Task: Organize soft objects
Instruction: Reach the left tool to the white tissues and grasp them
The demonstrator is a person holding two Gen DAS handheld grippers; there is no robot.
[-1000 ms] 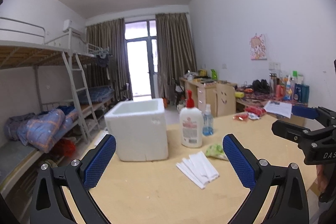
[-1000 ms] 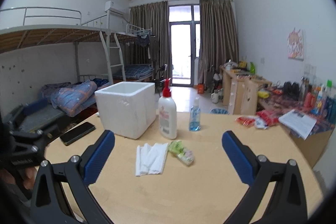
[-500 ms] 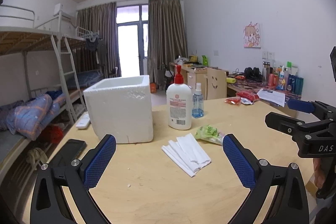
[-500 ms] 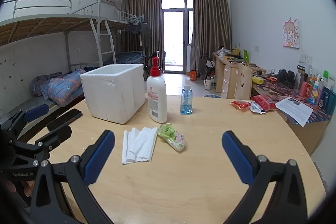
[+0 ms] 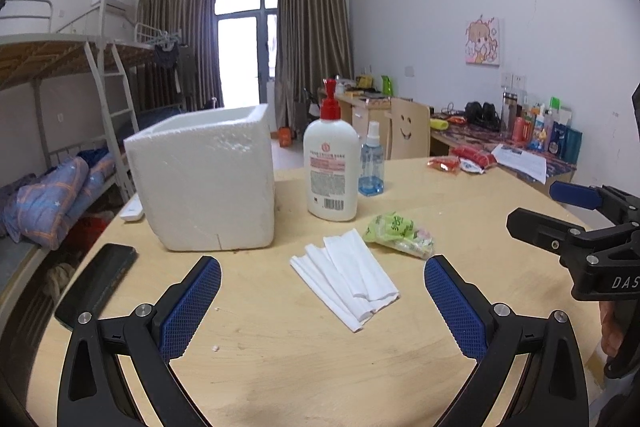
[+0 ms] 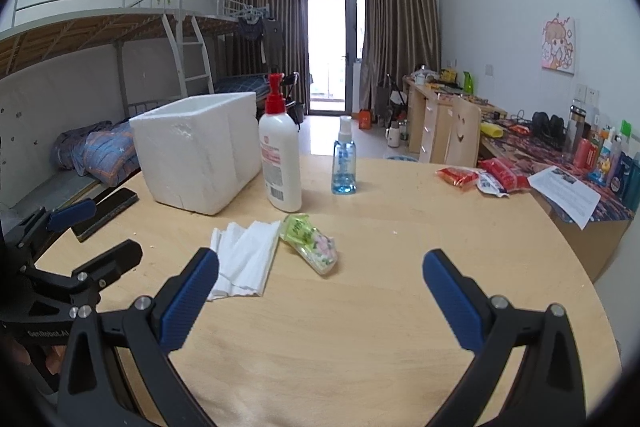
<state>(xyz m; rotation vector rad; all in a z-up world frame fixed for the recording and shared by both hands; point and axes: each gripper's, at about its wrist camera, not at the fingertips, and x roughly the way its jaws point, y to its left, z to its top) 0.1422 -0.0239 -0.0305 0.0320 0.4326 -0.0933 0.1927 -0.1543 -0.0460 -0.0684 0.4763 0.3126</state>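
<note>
While both my tongs hang wide and empty, left gripper and right gripper, the folded tissues lie just ahead on the table, green packet beside them, foam box behind.

1. Bare bench lies open between both spread claws and the tissues.
2. Behind the tissues, foam box, lotion bottle and spray bottle stand in a row, blocking passage.
3. A phone lies near the left edge.
</note>
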